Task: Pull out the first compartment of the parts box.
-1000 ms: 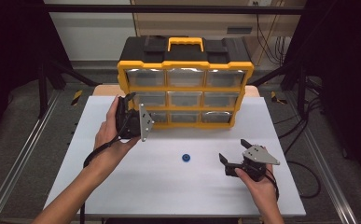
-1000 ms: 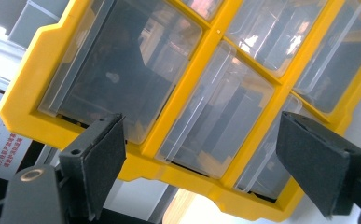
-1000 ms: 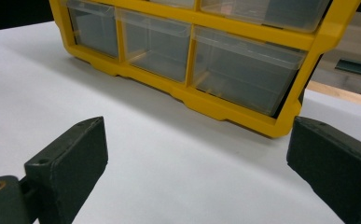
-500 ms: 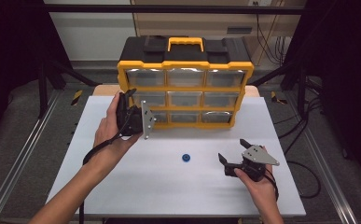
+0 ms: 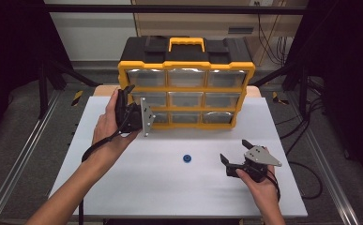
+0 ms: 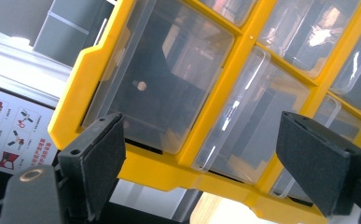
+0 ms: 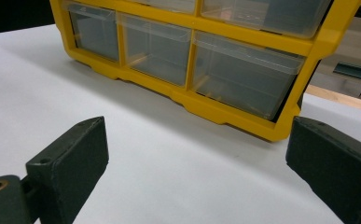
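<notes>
A yellow and black drawer cabinet (image 5: 186,77) with clear drawers stands at the back of the white table (image 5: 137,187). A hand holds my left gripper (image 5: 134,110) on its side against the cabinet's left column. Its jaws are open, and between them I see the clear left drawers (image 6: 164,79) close up with nothing gripped; the left gripper (image 6: 211,163) is tilted to the frame. My right gripper (image 5: 234,151) rests low at the front right, open, facing the cabinet's bottom row (image 7: 206,60). Nothing lies between the right gripper (image 7: 201,172) jaws. A small blue round part (image 5: 186,158) lies on the table between the hands.
Black stand legs (image 5: 48,75) and cables (image 5: 306,136) flank the table. A metal rail (image 5: 15,159) runs along the left side, another along the right. White tabletop (image 7: 145,154) stretches between my right gripper and the cabinet.
The left hand has edged its gripper slightly right, closer to the cabinet's left drawers. The right gripper and the blue part have stayed put.
</notes>
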### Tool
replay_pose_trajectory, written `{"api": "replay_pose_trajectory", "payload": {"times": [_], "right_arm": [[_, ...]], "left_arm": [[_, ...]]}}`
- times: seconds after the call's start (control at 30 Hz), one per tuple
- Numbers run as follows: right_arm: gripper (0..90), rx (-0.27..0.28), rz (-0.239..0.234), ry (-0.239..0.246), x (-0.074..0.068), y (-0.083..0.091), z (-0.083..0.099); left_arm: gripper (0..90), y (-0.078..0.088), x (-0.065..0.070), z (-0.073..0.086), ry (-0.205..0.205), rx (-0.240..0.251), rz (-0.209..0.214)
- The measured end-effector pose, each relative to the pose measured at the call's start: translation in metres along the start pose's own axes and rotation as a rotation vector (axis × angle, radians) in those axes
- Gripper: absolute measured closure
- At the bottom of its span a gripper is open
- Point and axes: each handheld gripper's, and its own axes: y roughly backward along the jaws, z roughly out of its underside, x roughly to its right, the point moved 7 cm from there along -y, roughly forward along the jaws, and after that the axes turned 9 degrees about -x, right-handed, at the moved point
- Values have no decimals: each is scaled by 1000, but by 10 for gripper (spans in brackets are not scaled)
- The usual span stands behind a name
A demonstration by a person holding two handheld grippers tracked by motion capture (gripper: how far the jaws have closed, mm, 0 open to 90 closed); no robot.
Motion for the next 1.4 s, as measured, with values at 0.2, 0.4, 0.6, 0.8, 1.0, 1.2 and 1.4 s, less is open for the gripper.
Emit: {"api": "replay_pose_trajectory", "payload": {"times": [0.2,0.4,0.6,0.8,1.0,1.2,1.4], "right_arm": [[62,-1,-3,-2,0,0,0],[62,0,-6,-4,0,0,0],[62,0,-6,-4,0,0,0],[61,4,-7,-9,0,0,0],[61,4,-8,-10,0,0,0],[61,5,-10,-18,0,1,-1],[56,8,-9,-15,0,1,-1]], "left_arm": [[174,1,-3,-4,-8,2,-11],[179,-1,-7,-4,-10,-4,-19],[186,-6,-5,-4,20,24,-27],[195,-8,-8,-5,23,27,-44],[202,-8,-9,-5,-33,-1,-64],[203,-10,-7,-6,-27,2,-67],[211,-12,-4,-7,-42,-5,-67]]}}
